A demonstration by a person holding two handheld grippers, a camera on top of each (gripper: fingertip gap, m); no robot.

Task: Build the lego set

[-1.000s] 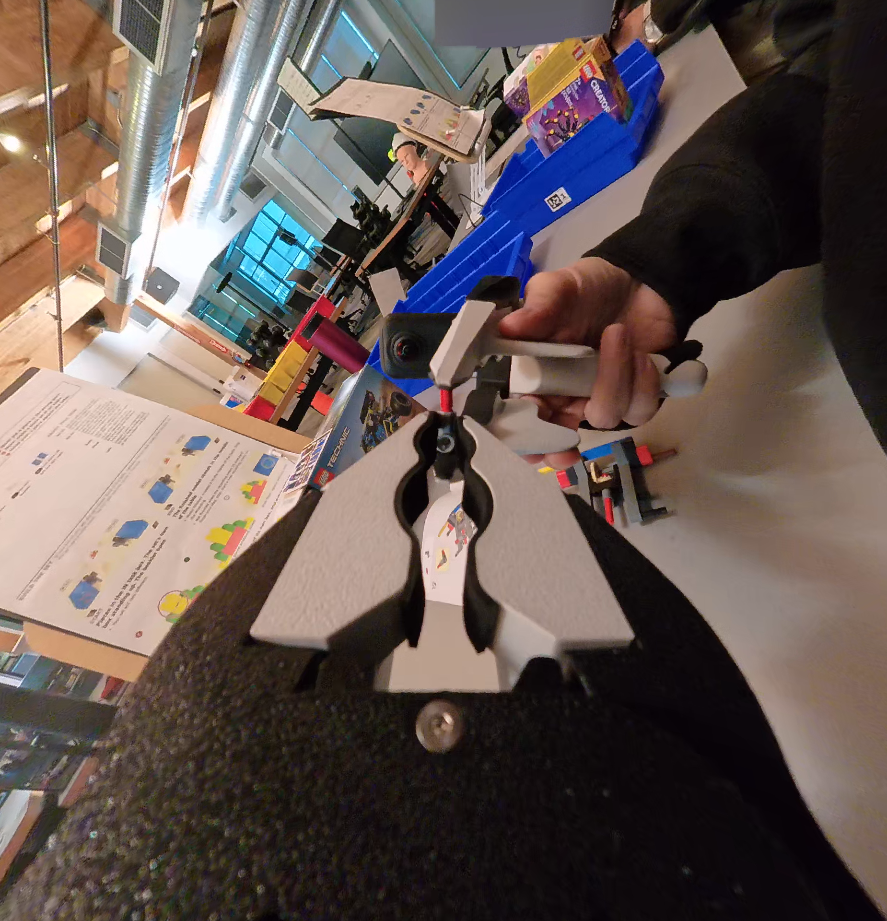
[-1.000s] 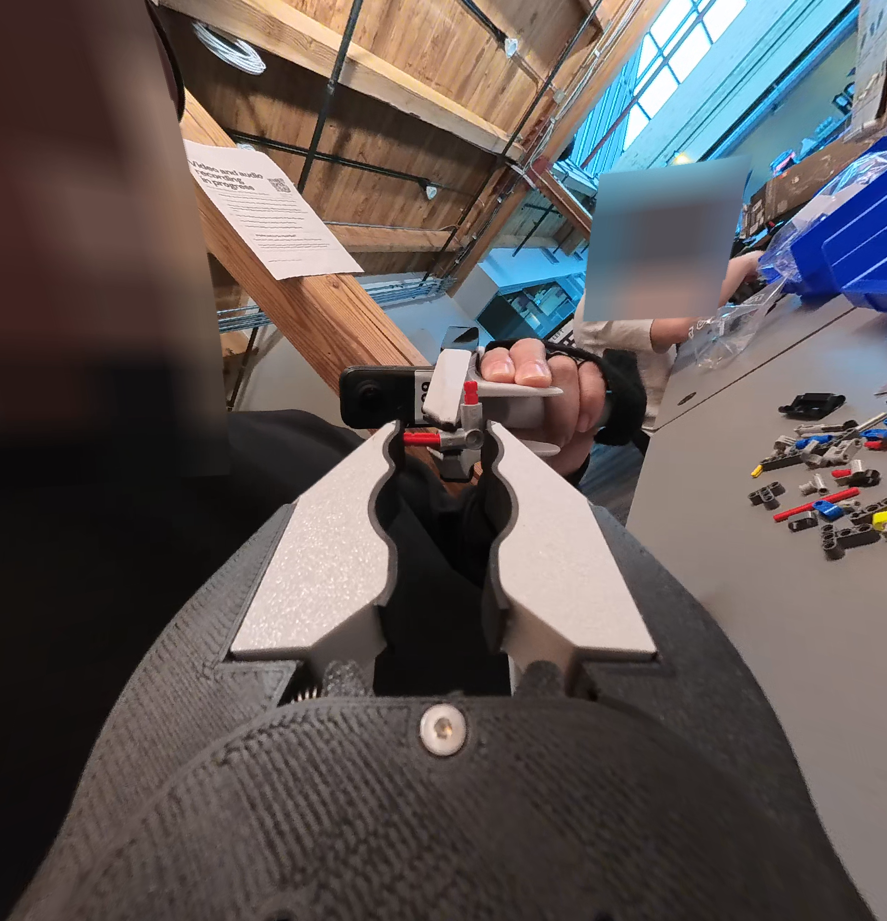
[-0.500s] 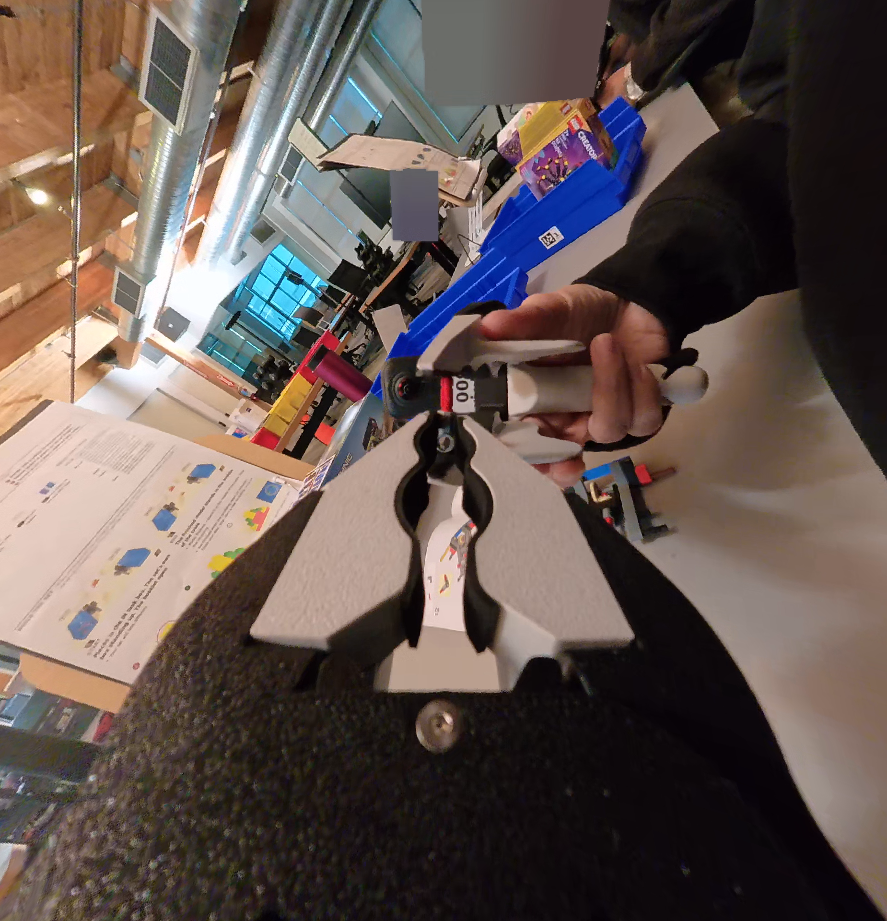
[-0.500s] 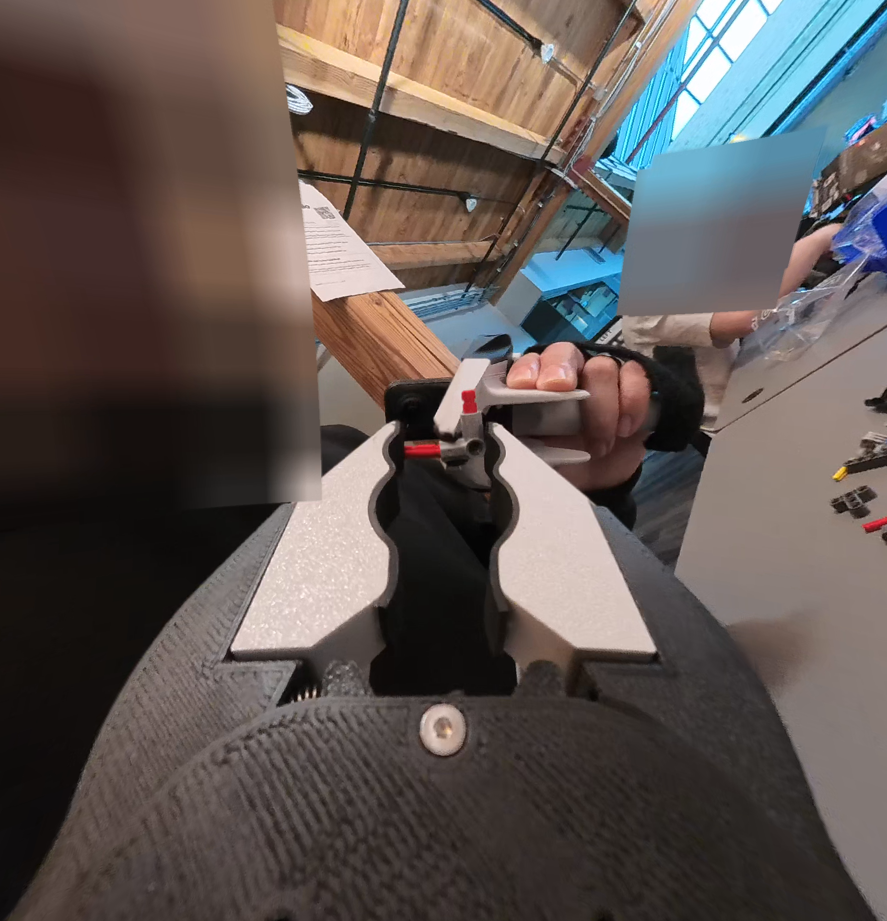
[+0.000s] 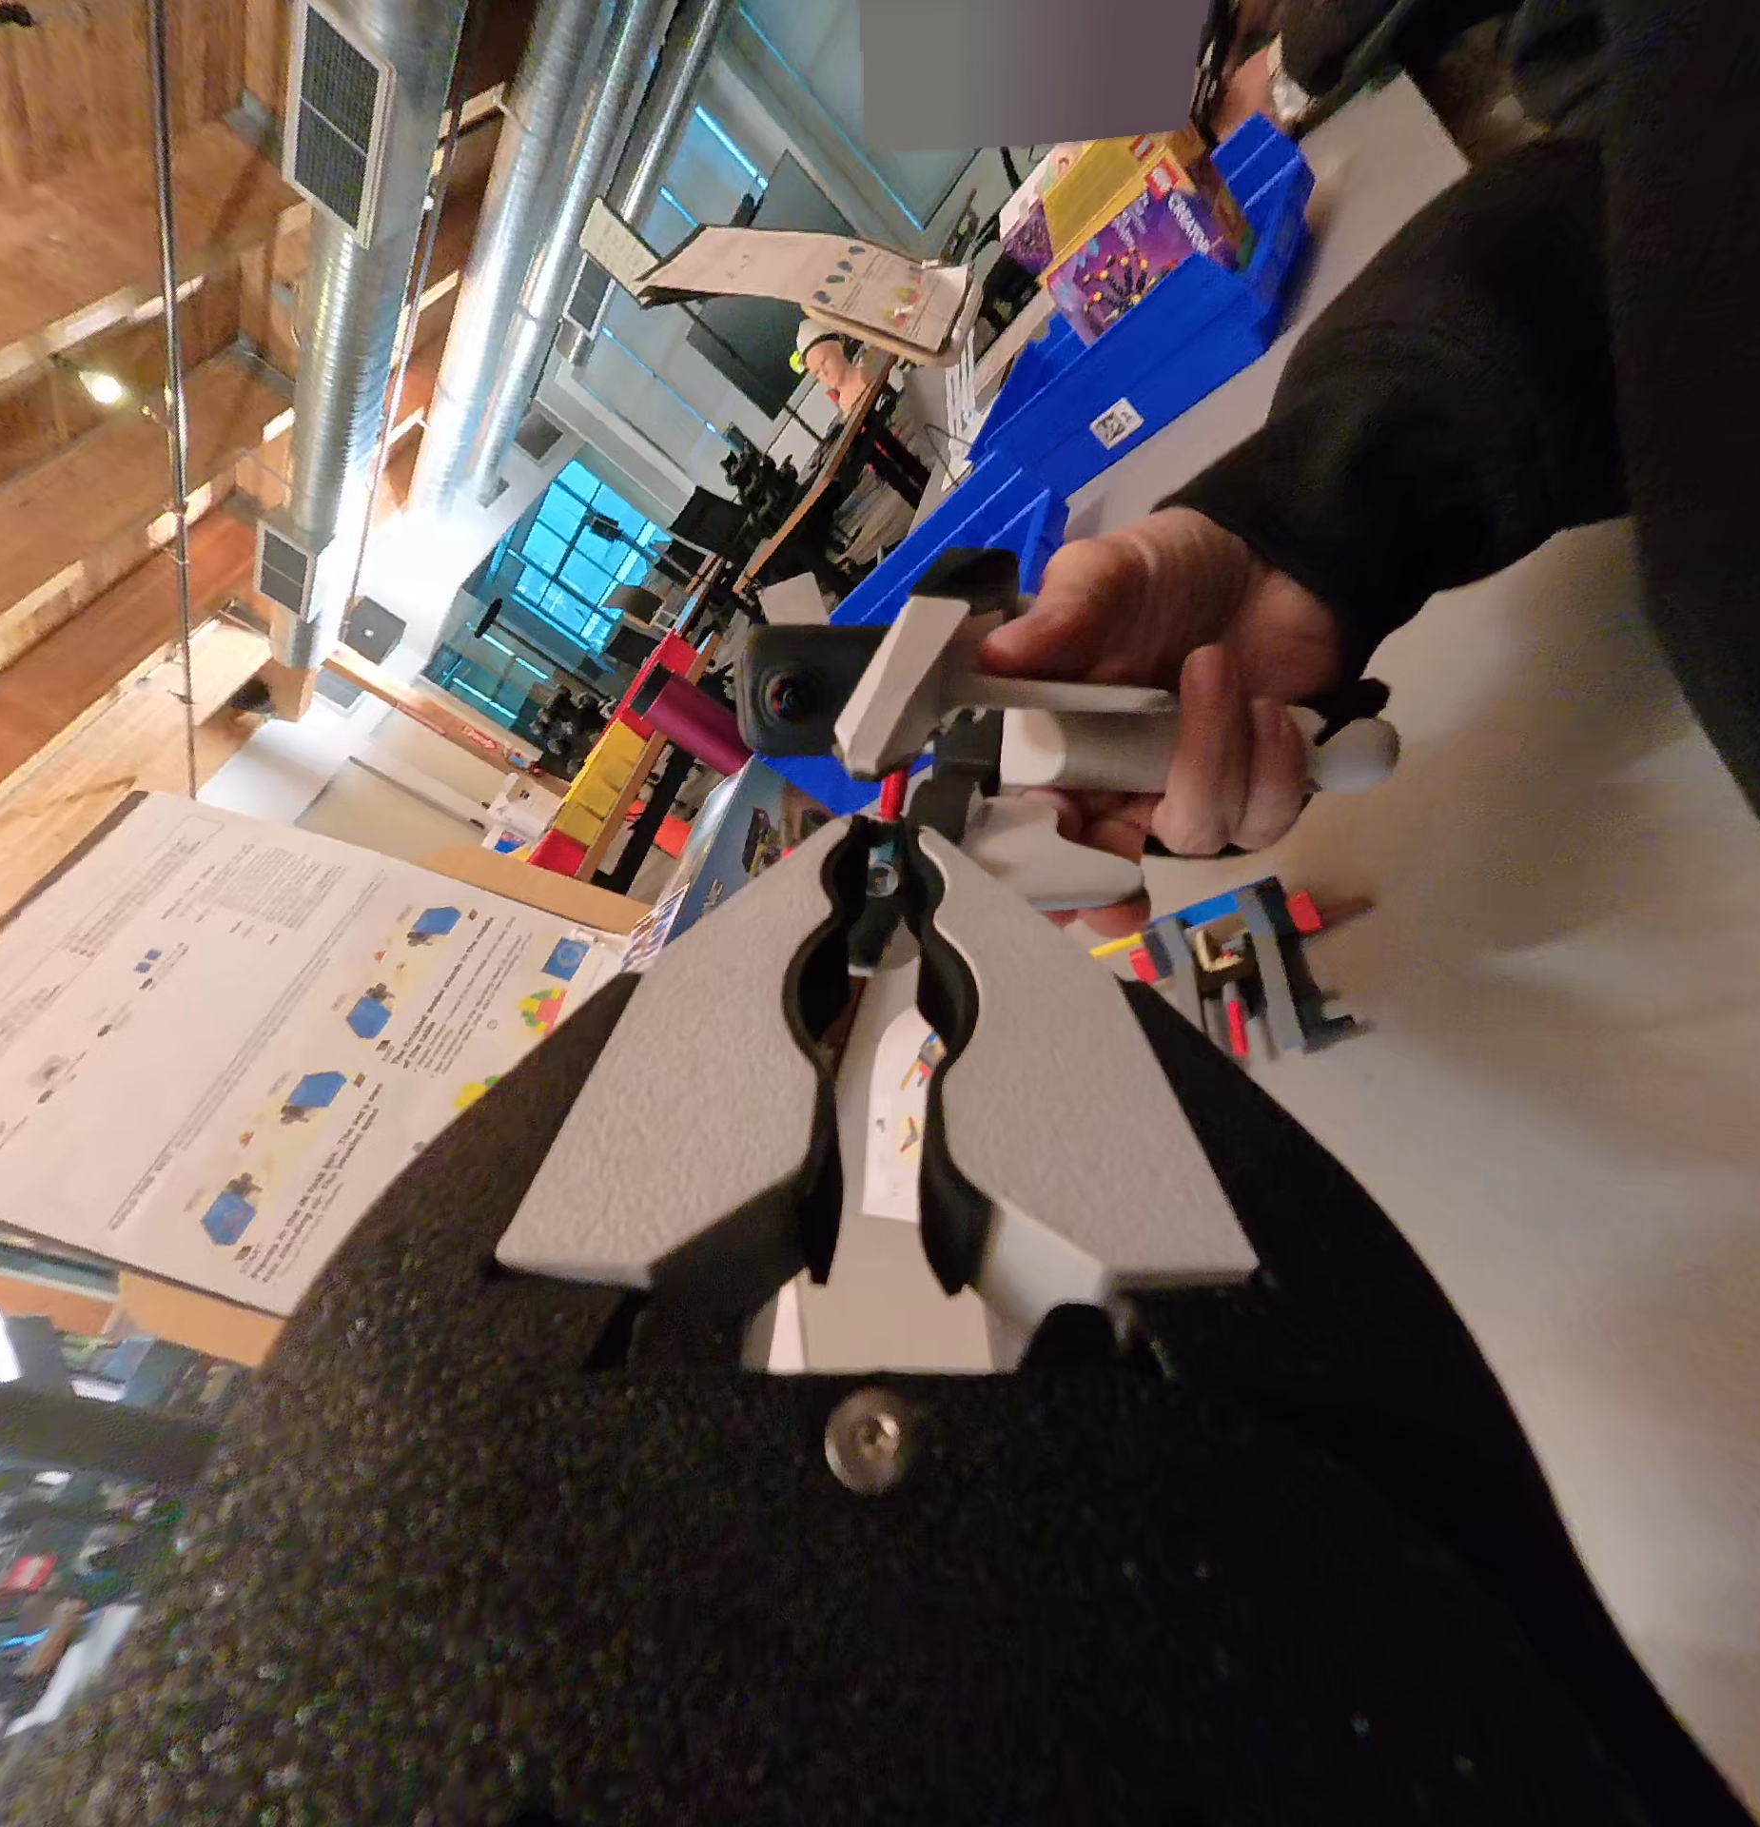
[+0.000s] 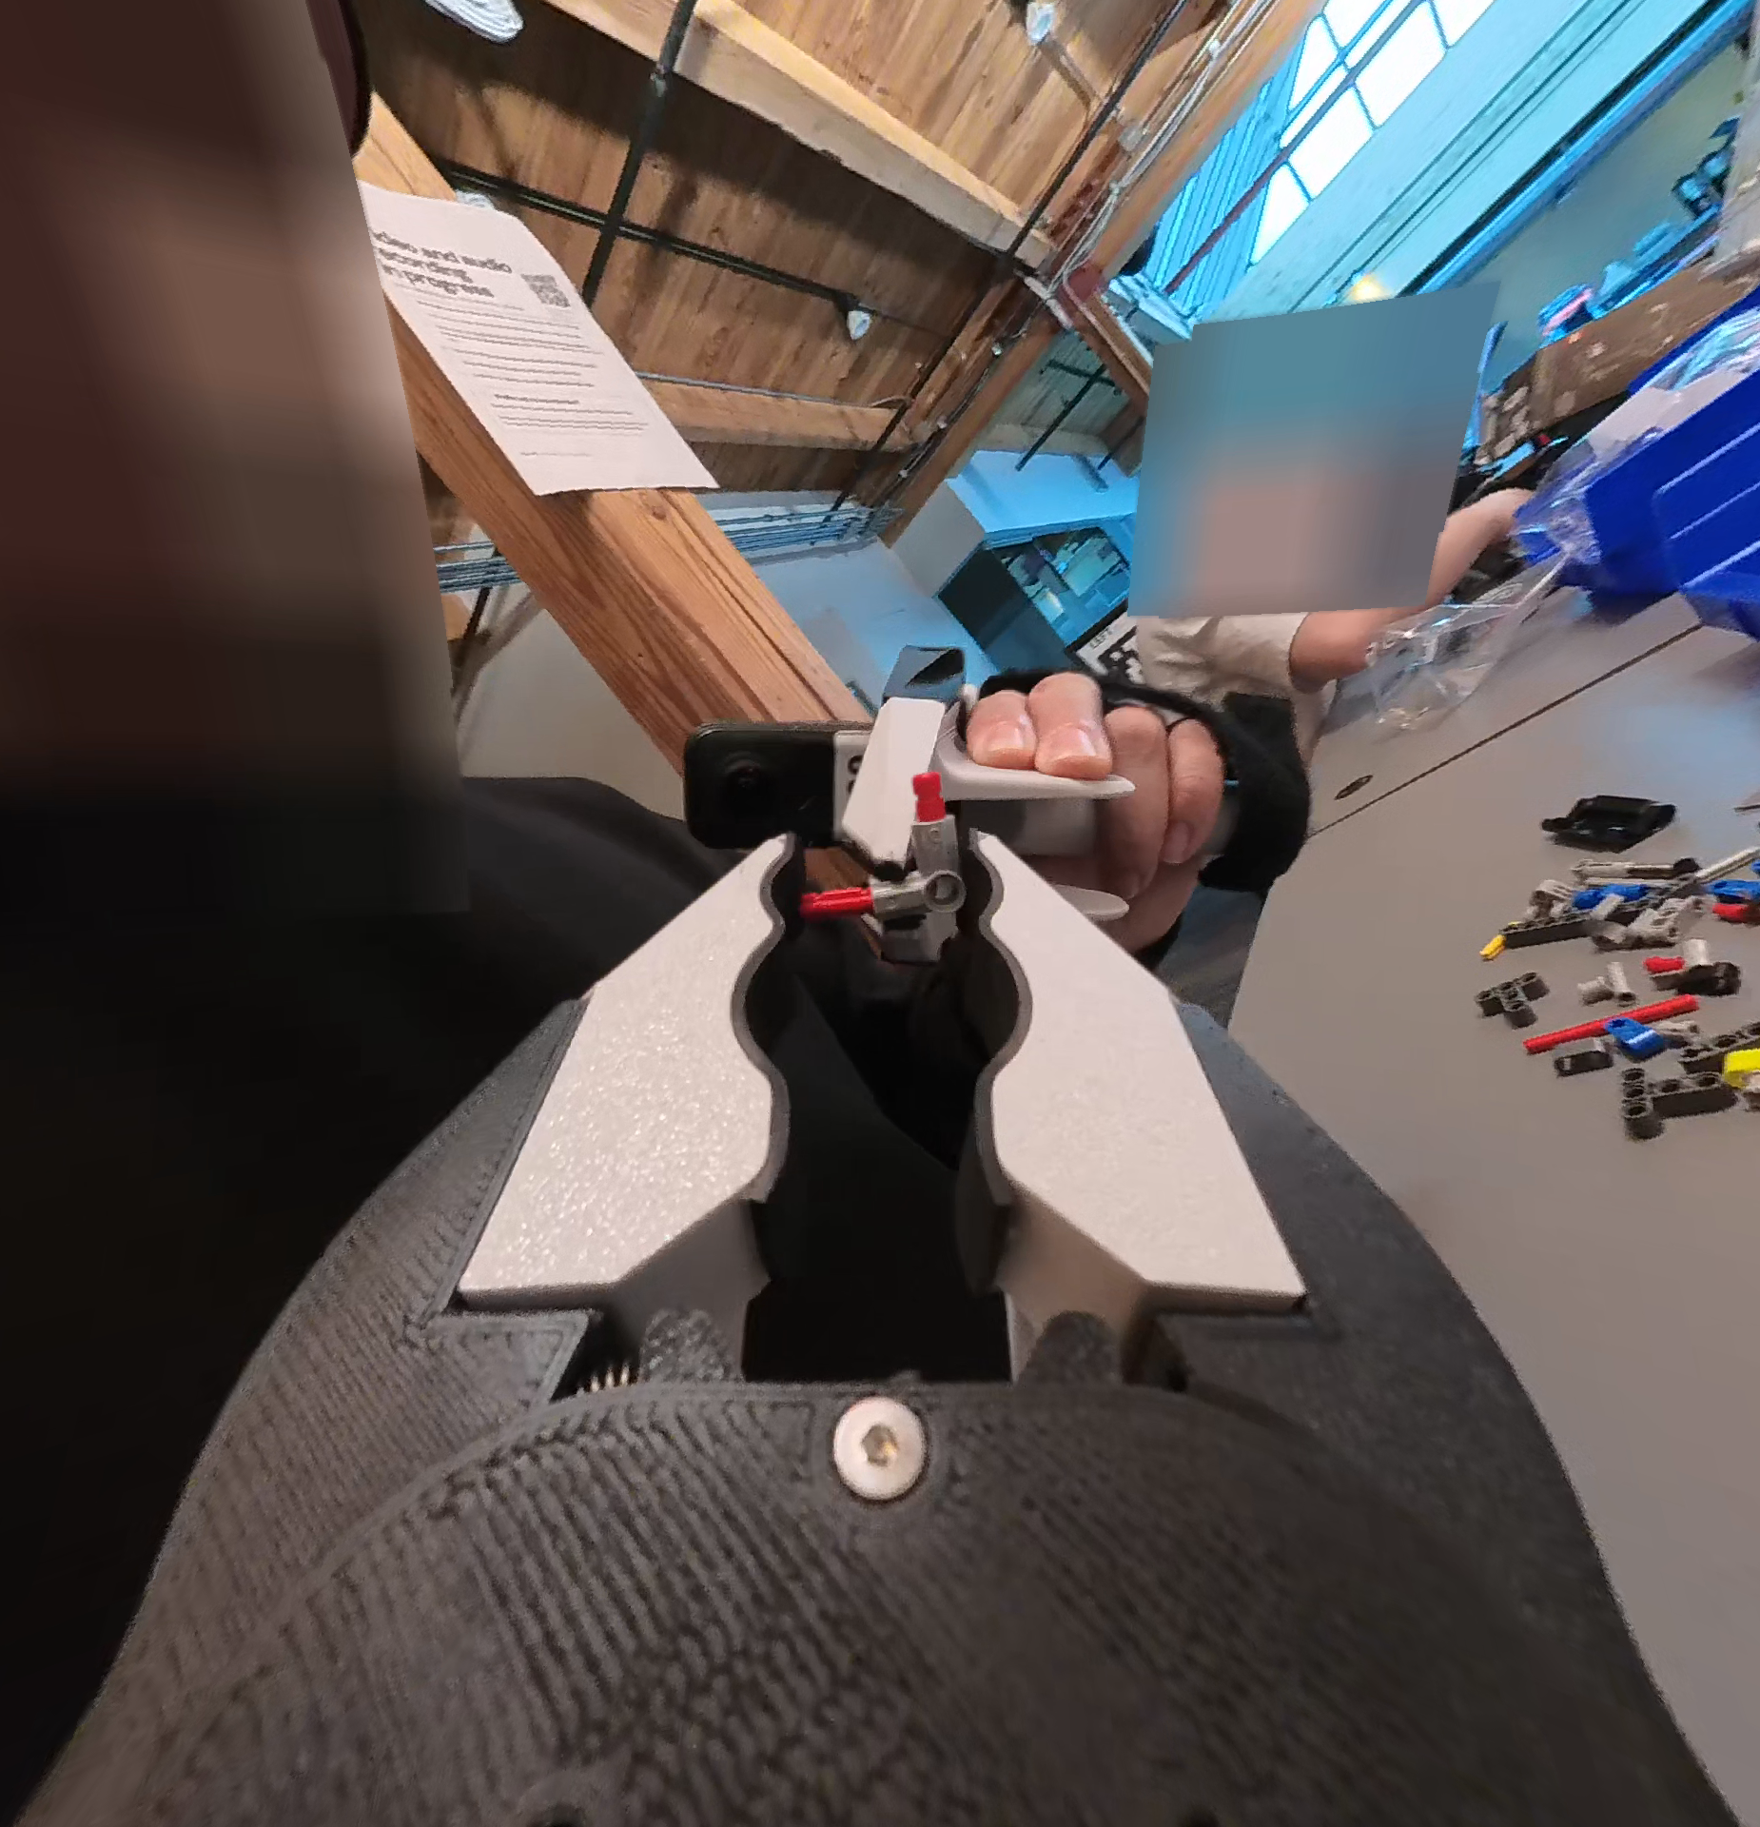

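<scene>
Left gripper (image 5: 881, 870): held up off the surface (image 5: 1548, 1137), rolled sideways; fingers pinching a small grey connector piece (image 5: 884, 875) at their tips.
Right gripper (image 6: 881, 885): raised, facing the left one tip to tip; fingers part-spread around the same piece, contact on both sides unclear.
Piece (image 6: 921, 885): grey connectors with two red pins, one pointing up, one sideways, between the right fingers' tips.
Hands: one hand (image 5: 1182, 712) grips the right handle; the other hand (image 6: 1103, 791) grips the left handle.
Sub-assembly (image 5: 1242, 964): one, grey, blue and red, lying beyond the left fingers, to their right.
Loose parts (image 6: 1647, 979): scattered right of the right fingers, too many to count; bare surface nearer.
Instruction sheet (image 5: 214, 1038): one, left of the left fingers.
</scene>
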